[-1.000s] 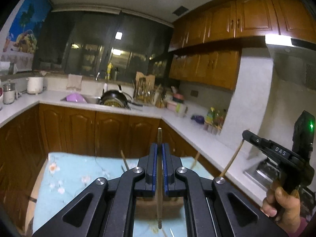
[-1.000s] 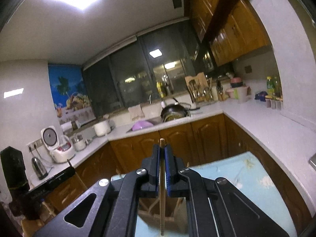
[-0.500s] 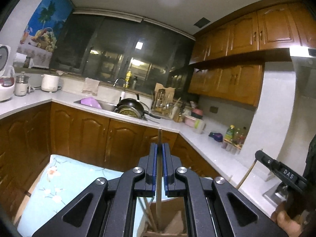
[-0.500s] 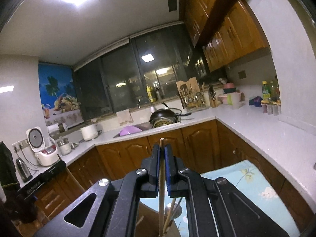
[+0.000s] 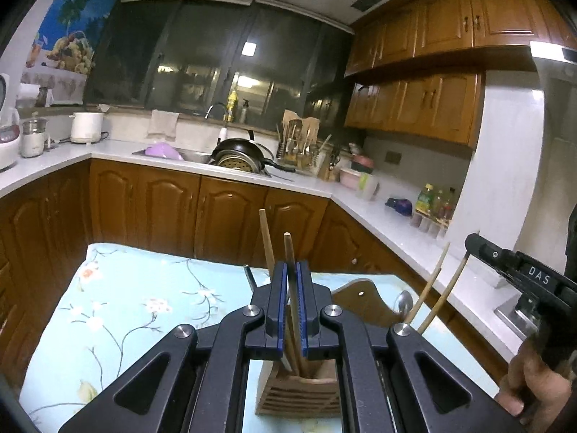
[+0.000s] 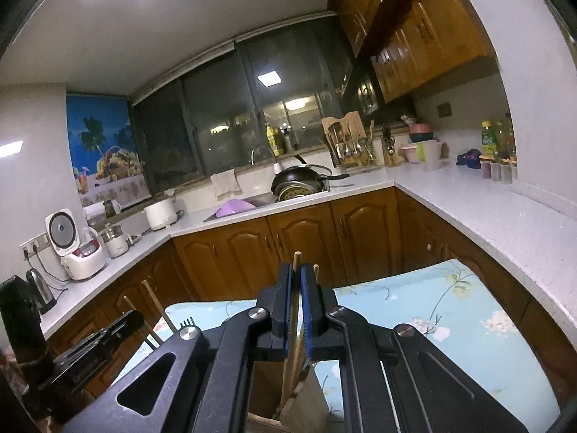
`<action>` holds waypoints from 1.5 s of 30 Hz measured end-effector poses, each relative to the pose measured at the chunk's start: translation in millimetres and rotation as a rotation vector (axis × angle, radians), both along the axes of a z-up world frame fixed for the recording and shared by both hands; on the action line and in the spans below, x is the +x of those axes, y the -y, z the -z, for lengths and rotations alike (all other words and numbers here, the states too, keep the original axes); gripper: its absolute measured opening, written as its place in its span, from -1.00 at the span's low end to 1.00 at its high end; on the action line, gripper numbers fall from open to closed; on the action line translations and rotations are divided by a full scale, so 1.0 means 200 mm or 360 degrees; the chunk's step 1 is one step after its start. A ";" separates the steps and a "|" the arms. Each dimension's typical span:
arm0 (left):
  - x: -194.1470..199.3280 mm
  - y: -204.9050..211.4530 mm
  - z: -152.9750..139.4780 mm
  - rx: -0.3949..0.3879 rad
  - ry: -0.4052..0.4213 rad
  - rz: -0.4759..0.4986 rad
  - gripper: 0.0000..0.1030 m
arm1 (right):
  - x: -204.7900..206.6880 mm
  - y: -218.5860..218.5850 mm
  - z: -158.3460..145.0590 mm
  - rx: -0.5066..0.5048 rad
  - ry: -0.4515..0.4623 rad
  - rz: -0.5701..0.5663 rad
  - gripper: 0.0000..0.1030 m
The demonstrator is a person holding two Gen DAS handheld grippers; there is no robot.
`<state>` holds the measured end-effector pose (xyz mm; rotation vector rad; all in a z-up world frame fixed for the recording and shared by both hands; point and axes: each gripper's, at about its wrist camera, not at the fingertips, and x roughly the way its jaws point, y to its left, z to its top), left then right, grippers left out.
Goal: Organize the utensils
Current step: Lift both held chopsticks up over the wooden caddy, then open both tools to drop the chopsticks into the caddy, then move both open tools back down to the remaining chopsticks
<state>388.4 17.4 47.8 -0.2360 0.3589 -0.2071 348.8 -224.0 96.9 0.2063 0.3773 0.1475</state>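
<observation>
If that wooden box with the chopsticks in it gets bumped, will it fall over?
Maybe. The wooden holder looks tall and narrow, so a sideways knock could tip it. It stands on a soft-looking flowered cloth, which probably makes it wobblier. The chopsticks lean outward above its rim, so they could lever it, though they look thin and light.

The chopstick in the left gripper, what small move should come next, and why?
Probably open the left gripper a little: its chopstick already stands with its lower end down inside the wooden holder, beside the others, so it looks ready to be let go.
</observation>
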 end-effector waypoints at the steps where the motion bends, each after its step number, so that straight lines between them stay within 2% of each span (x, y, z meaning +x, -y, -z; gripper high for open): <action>1: 0.01 0.00 -0.02 -0.0003 -0.0008 0.0006 -0.94 | 0.01 0.00 0.00 0.0000 -0.0004 -0.0001 -0.90; 5: -0.01 -0.06 -0.10 0.0019 -0.0010 0.0005 -0.93 | 0.01 -0.01 -0.01 0.0000 -0.0020 -0.0001 -0.90; 9: -0.02 -0.09 -0.09 0.0015 -0.0034 -0.0006 -0.92 | 0.01 -0.01 -0.01 -0.0002 -0.0028 -0.0003 -0.89; 11: -0.03 -0.10 -0.10 0.0016 -0.0059 -0.0008 -0.92 | 0.01 -0.01 -0.01 0.0005 -0.0033 -0.0009 -0.80; 12: -0.03 -0.10 -0.11 0.0015 -0.0072 -0.0011 -0.88 | 0.00 0.00 -0.01 0.0013 -0.0030 -0.0010 -0.79; 14: -0.03 -0.11 -0.12 0.0003 -0.0083 -0.0007 -0.63 | -0.01 0.01 -0.02 0.0029 -0.0024 -0.0009 -0.78; 16: -0.07 -0.12 -0.15 -0.0006 -0.0064 -0.0009 -0.55 | -0.02 0.01 -0.02 0.0036 -0.0024 -0.0006 -0.71; 18: -0.09 -0.11 -0.17 -0.0003 -0.0054 -0.0010 -0.45 | -0.05 0.03 -0.03 0.0051 -0.0014 -0.0002 -0.18; 20: -0.14 -0.12 -0.17 -0.0010 -0.0042 -0.0005 -0.34 | -0.07 0.03 -0.05 0.0062 -0.0001 0.0000 -0.06; 22: -0.18 -0.12 -0.19 -0.0012 -0.0054 -0.0001 -0.28 | -0.12 0.04 -0.06 0.0071 0.0008 0.0002 -0.06; 23: -0.21 -0.13 -0.18 -0.0019 -0.0052 -0.0003 -0.19 | -0.14 0.05 -0.07 0.0080 0.0009 0.0006 -0.01; 24: -0.24 -0.14 -0.19 -0.0026 -0.0051 -0.0010 -0.11 | -0.16 0.07 -0.07 0.0090 0.0009 0.0012 0.10; 25: -0.27 -0.15 -0.19 -0.0037 -0.0049 -0.0020 0.05 | -0.19 0.08 -0.07 0.0101 0.0008 0.0017 0.14; 28: -0.39 -0.18 -0.18 -0.0066 -0.0045 -0.0026 0.15 | -0.28 0.12 -0.06 0.0141 0.0006 0.0037 0.42; 29: -0.44 -0.19 -0.17 -0.0069 -0.0058 -0.0030 0.26 | -0.32 0.14 -0.04 0.0153 -0.0001 0.0044 0.52; 32: -0.55 -0.21 -0.13 -0.0058 -0.0115 -0.0039 0.35 | -0.42 0.18 0.02 0.0180 -0.0048 0.0054 0.71; 35: -0.65 -0.21 -0.07 -0.0059 -0.0212 -0.0022 0.42 | -0.51 0.20 0.12 0.0170 -0.0134 0.0060 0.77; 45: -0.87 -0.24 0.15 -0.0121 -0.0525 -0.0006 0.43 | -0.81 0.20 0.46 0.0155 -0.0462 0.0051 0.78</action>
